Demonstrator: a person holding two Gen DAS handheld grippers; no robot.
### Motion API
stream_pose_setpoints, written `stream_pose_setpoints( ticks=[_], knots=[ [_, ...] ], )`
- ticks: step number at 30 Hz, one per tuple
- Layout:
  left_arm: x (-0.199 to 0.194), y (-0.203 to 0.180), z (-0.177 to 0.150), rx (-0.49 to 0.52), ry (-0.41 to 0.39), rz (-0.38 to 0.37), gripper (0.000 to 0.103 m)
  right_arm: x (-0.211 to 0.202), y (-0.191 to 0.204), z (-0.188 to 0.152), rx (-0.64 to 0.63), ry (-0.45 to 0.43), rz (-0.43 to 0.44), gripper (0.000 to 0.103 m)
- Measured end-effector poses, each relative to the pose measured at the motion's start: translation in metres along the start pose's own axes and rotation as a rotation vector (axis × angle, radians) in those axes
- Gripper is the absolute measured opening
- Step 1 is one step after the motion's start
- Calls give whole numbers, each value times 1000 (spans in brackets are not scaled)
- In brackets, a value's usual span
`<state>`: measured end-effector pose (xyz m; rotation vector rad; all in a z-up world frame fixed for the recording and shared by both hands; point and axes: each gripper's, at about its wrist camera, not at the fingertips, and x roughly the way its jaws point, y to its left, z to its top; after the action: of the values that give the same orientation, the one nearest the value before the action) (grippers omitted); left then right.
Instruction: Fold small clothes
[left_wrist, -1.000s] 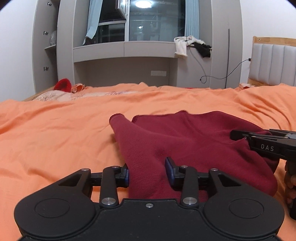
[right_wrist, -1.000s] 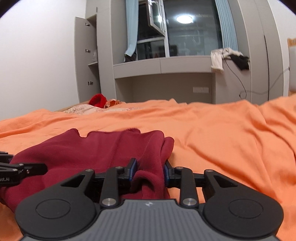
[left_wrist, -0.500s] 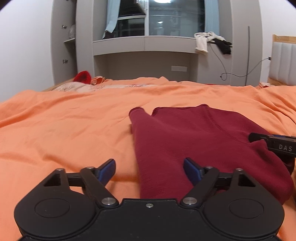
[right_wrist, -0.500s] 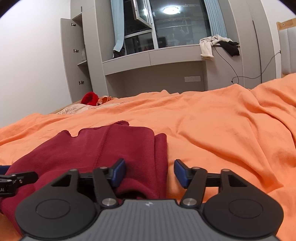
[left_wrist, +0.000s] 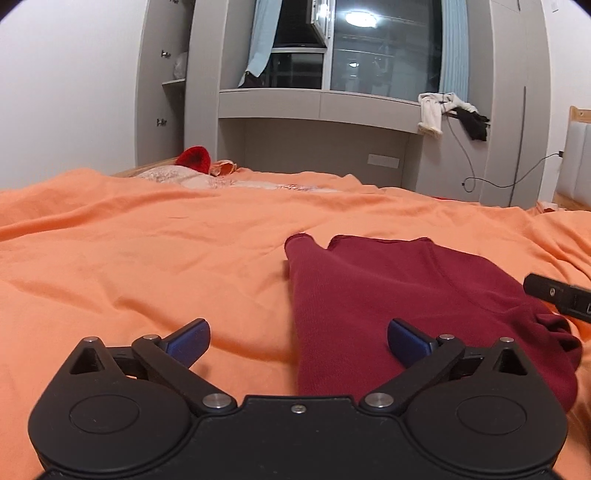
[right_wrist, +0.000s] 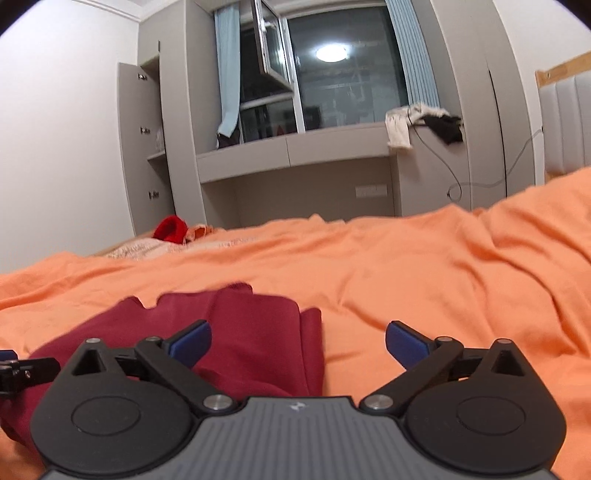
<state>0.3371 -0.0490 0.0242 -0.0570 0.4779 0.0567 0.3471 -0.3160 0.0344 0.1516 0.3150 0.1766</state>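
1. On the bed, spread with an orange sheet (left_wrist: 147, 258), lies a dark red garment (left_wrist: 388, 288), folded over on itself into a rough rectangle, with a narrow strip of cloth poking out at its far left corner.
2. Left tongs (left_wrist: 297, 341): the jaws have just been opening and now stand wide apart. The garment's near left edge lies between them, but the blue pads (left_wrist: 188, 338) do not press on it; the left pad is over bare sheet, the right one over the red cloth.
3. Right tongs (right_wrist: 297, 339): these jaws too have just been opening and stand wide, gripping nothing. The garment's right edge (right_wrist: 258, 332), where several layers are stacked, lies between them near the left pad; the right pad is over bare orange sheet.
4. Each pair of tongs shows at the edge of the other's view, at the garment's opposite side.
5. At the far end of the bed lie a bright red item (left_wrist: 194, 158) and a pale patterned cloth (left_wrist: 177, 177).
6. Beyond stand grey built-in cabinets (right_wrist: 295, 155) under a dark window (right_wrist: 343, 85), with white and black clothes (right_wrist: 424, 122) draped over the ledge.
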Motion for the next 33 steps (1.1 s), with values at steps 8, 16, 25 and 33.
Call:
stream_pose_setpoints(
  ticks=[8,16,25,33],
  knots=[
    [-23,5,2,6,-65,-32,102,-33,2,3,-9,-64,-18,103],
    [-43,11,6,-22,-139,-57,102,-77,7,5,-53,-149,-33,103],
    [-78,11,-3,2,-211,-80,102,-132,33,-3,-151,-259,-10,103],
    [-126,8,-24,31,-307,-102,102,-164,43,-17,-143,-273,0,103]
  ],
)
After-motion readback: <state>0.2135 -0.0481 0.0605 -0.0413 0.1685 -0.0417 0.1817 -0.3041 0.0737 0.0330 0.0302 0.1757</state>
